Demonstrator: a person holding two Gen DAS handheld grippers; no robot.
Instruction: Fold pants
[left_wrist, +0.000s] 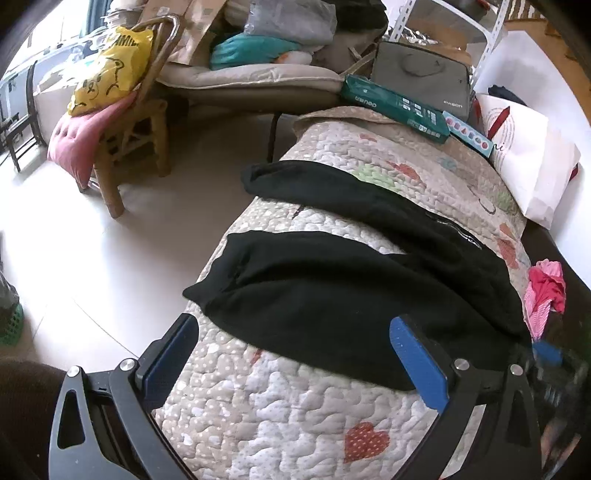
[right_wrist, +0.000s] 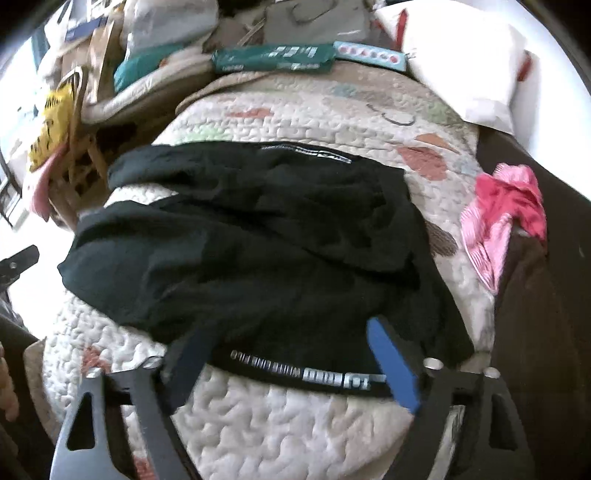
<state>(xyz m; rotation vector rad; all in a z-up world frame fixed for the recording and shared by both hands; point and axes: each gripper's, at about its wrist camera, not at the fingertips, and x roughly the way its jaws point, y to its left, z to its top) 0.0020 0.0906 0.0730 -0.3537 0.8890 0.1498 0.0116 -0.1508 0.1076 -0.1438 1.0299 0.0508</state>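
Black pants (left_wrist: 332, 280) lie spread on a quilted heart-print cover (left_wrist: 288, 406), legs pointing left toward the floor edge. My left gripper (left_wrist: 291, 350) is open just above the near leg, empty. In the right wrist view the pants (right_wrist: 258, 240) lie bunched, with a white-lettered stripe (right_wrist: 303, 373) along the near edge. My right gripper (right_wrist: 288, 350) is open, its fingers straddling that near edge, holding nothing. The right gripper also shows blurred at the right edge of the left wrist view (left_wrist: 554, 369).
A pink and red garment (left_wrist: 546, 291) lies at the cover's right edge. A green box (left_wrist: 395, 103), a grey bag (left_wrist: 421, 81) and a white paper bag (left_wrist: 532, 162) sit at the far end. A wooden chair (left_wrist: 129, 140) with a pink cushion stands on the floor to the left.
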